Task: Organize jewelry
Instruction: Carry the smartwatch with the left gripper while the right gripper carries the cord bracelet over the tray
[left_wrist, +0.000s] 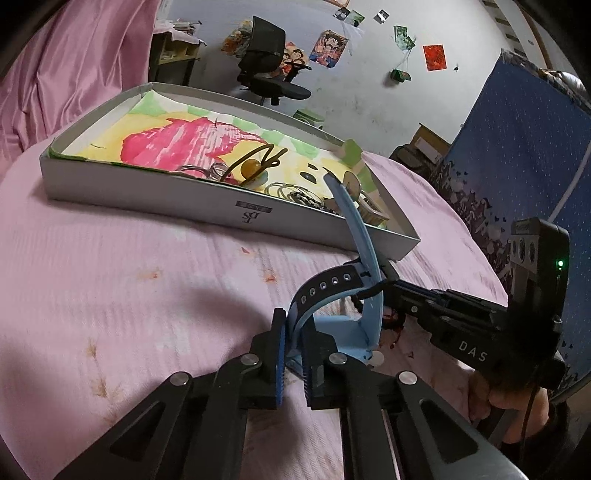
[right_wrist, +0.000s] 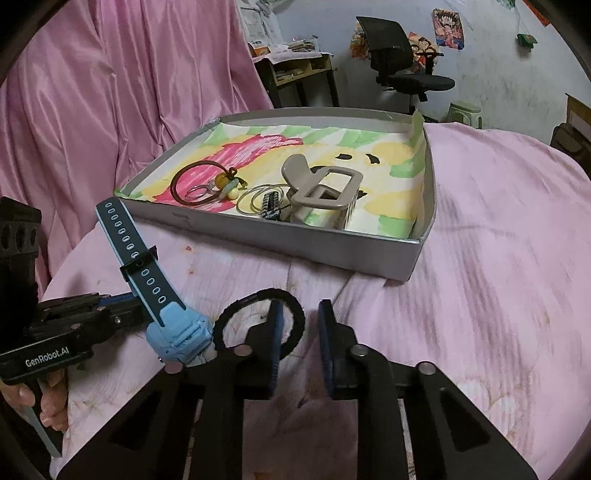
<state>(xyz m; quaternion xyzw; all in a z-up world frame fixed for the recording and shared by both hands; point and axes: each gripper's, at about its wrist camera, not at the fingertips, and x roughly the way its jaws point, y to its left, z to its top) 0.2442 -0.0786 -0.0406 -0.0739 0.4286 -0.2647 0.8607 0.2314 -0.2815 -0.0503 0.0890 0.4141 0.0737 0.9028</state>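
Observation:
A light-blue watch (left_wrist: 347, 332) (right_wrist: 177, 334) with a dark perforated strap lies on the pink bed in front of the grey box (left_wrist: 147, 188) (right_wrist: 295, 240). My left gripper (left_wrist: 293, 332) (right_wrist: 136, 306) is shut on the strap close to the watch body, and the free strap end sticks up. A black hair tie (right_wrist: 258, 294) lies beside the watch. My right gripper (right_wrist: 297, 310) (left_wrist: 386, 284) is down over it. Its left finger covers the ring and the ring's right rim sits between the narrowly parted jaws. The right pad stands clear of it.
The box is lined with colourful paper and holds a brown cord bracelet with an amber bead (right_wrist: 222, 180) (left_wrist: 248, 168), thin rings and a grey claw clip (right_wrist: 321, 188). Pink curtain hangs at the left. A blue board (left_wrist: 517, 166) stands at the right, an office chair (right_wrist: 402, 62) beyond.

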